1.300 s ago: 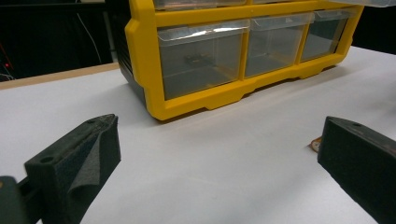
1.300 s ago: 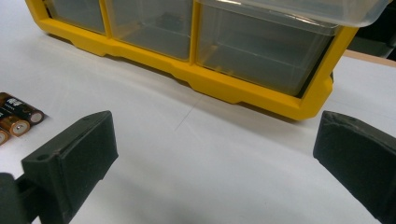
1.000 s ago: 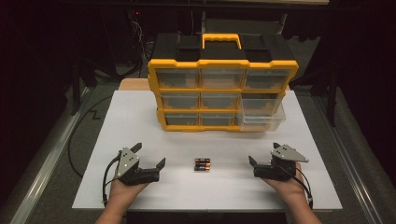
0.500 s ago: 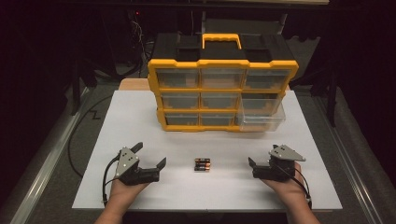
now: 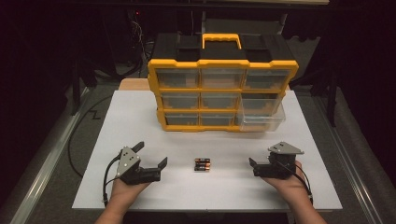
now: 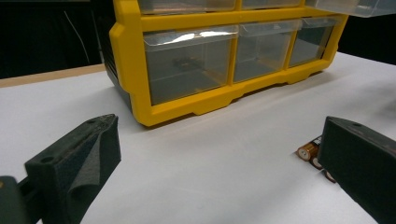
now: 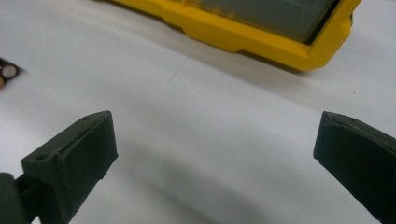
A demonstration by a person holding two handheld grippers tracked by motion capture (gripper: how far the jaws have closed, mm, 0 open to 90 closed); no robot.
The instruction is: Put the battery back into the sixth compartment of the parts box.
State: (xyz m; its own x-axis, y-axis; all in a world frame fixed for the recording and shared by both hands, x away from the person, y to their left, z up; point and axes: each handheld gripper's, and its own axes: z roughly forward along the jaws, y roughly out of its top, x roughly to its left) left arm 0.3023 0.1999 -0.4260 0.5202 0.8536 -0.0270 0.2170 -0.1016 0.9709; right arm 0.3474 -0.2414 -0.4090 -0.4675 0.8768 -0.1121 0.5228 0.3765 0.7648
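Parts organizer [image 5: 222, 65]: yellow frame, clear drawers, yellow handle; upright, well ahead of the jaws of the left gripper [image 5: 150, 155] and right gripper [image 5: 261, 161].
Pulled-out drawer [image 5: 260, 119]: right column, ahead of the right jaws.
White tabletop [image 5: 116, 126]: under both pairs of jaws.

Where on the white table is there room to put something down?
Bare room lies between the small black-and-copper batteries and the yellow plastic drawer organizer, and on the white tabletop left of the organizer. It is crowded near the pulled-out clear drawer and around the left gripper and right gripper.

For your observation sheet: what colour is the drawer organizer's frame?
Yellow frame, clearest in the high view.
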